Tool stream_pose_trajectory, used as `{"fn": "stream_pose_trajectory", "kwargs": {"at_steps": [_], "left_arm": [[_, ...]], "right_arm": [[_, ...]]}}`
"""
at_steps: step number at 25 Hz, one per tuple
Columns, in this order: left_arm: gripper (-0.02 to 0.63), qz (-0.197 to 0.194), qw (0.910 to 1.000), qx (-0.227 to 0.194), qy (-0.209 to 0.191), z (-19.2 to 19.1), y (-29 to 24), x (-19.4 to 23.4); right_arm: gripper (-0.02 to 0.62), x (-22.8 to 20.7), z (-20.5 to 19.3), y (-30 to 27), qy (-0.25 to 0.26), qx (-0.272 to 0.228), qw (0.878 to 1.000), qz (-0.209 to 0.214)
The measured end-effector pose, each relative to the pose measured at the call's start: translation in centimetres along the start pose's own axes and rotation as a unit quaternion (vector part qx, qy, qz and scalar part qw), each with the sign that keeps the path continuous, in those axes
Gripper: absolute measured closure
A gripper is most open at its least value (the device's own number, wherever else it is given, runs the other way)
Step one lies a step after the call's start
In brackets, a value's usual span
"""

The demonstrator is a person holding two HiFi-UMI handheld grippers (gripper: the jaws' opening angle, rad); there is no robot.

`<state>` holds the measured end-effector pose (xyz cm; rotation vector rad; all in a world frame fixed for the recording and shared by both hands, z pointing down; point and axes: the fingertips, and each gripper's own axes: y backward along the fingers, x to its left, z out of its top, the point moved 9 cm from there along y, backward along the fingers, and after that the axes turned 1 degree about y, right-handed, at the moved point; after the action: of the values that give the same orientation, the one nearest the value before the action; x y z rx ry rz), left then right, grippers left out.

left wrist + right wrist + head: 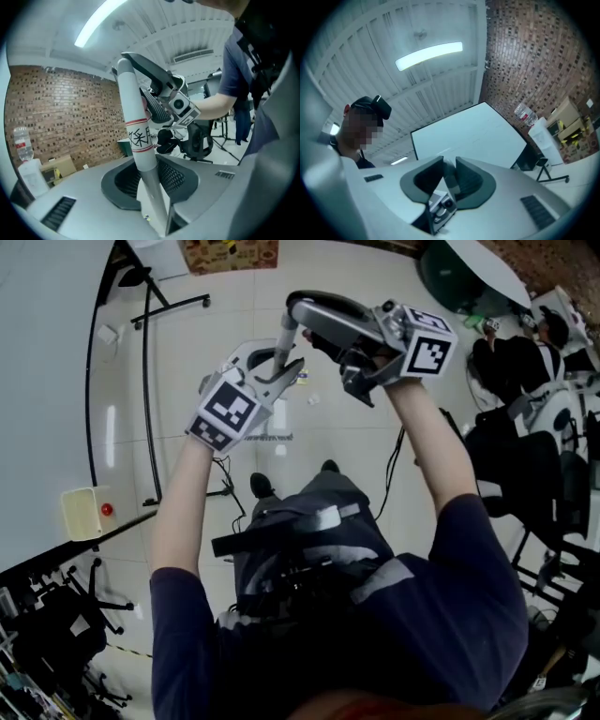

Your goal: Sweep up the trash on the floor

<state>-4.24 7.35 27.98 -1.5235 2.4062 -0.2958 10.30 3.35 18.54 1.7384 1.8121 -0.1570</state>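
Left hand-held gripper [149, 164] squeezing broom pole [136, 112]. Right hand-held gripper [448, 172] narrow, seems pinching pole top. Trash [314, 400] on floor [187, 343], far below. Loose squeeze: pole could slip, swing, knock bits away.

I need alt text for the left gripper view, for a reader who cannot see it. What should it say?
The left gripper's tongs are closed on a pale pole with a red-banded label, which rises between them. Behind it, the right gripper holds a dark handle; a brick wall stands at the left.
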Motion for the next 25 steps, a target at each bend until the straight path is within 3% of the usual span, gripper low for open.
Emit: {"fn": "stream_pose_trajectory", "kwargs": {"at_steps": [4, 7, 10, 13, 16, 20, 23, 25], "left_arm": [[0.523, 0.039, 0.9986, -0.020, 0.030, 2.0, -1.8, -3.7], [0.530, 0.106, 0.9929, -0.027, 0.045, 2.7, -3.3, -6.4], [0.538, 0.185, 0.9794, -0.024, 0.076, 2.0, -5.7, -8.9], [0.543, 0.246, 0.9640, -0.009, 0.101, 1.1, -8.3, -10.1], [0.546, 0.273, 0.9537, 0.001, 0.125, 0.1, -9.8, -9.3], [0.546, 0.281, 0.9476, -0.009, 0.151, -1.5, -10.0, -7.0], [0.546, 0.270, 0.9471, -0.017, 0.173, -2.5, -10.9, -5.4], [0.547, 0.256, 0.9495, -0.023, 0.180, -3.1, -11.9, -4.9]], "right_arm": [[0.499, 1.1, 1.0, 3.3, -0.028, -0.008, 0.997, 0.068], [0.498, 2.1, 1.1, 5.4, -0.039, 0.004, 0.994, 0.102], [0.490, 3.0, 0.7, 7.8, -0.011, 0.046, 0.994, 0.096], [0.424, 2.8, 0.0, 10.3, 0.034, 0.085, 0.994, 0.054], [0.402, 1.6, -1.2, 11.2, 0.071, 0.103, 0.992, 0.002], [0.324, -0.5, -4.1, 10.2, 0.126, 0.150, 0.975, -0.105], [0.321, -1.8, -5.7, 9.5, 0.147, 0.160, 0.961, -0.168], [0.326, -2.6, -5.8, 8.5, 0.189, 0.169, 0.945, -0.205]]}}
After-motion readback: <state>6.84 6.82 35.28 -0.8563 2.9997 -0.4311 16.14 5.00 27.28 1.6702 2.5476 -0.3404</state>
